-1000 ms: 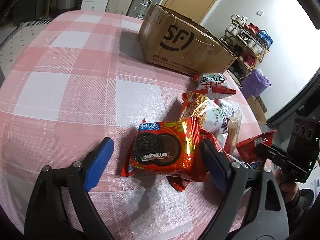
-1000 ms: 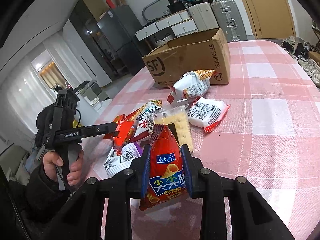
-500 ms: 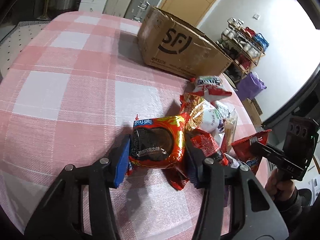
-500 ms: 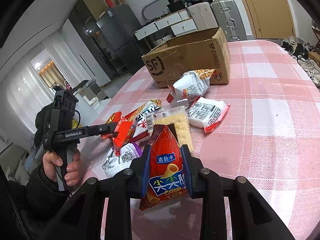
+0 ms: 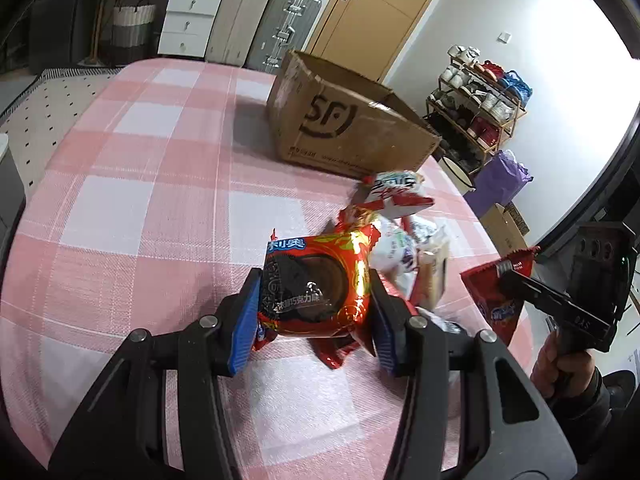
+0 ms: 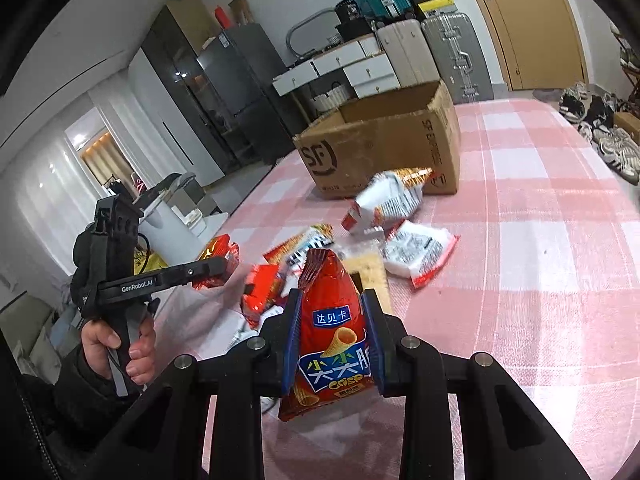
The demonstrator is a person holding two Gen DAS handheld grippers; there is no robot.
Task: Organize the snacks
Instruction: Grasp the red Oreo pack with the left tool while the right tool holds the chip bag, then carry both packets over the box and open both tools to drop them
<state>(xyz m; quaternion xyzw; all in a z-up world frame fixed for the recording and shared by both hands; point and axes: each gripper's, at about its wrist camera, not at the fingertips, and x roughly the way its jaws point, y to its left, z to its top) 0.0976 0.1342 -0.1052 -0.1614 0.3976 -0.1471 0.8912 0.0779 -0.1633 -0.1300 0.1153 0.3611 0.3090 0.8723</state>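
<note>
My left gripper [image 5: 316, 312] is shut on a red Oreo packet [image 5: 316, 288] and holds it just above the pink checked tablecloth [image 5: 168, 208]. My right gripper [image 6: 332, 340] is shut on a red cone-crisp bag [image 6: 332, 344], held above the table; that bag also shows in the left wrist view [image 5: 500, 296]. An open SF cardboard box [image 5: 344, 128] stands at the far side, also in the right wrist view [image 6: 384, 148]. A pile of loose snack packets [image 6: 320, 256] lies between the box and the grippers.
A white and red chip bag [image 6: 392, 200] lies by the box, a white packet [image 6: 420, 252] beside it. Table edge at right, with a shoe rack [image 5: 480, 108] and purple bag [image 5: 500, 180] beyond. Suitcases and drawers stand behind the table.
My left gripper closed from wide open onto the Oreo packet and lifted it off the cloth. My right gripper kept hold of the cone-crisp bag, nearly still.
</note>
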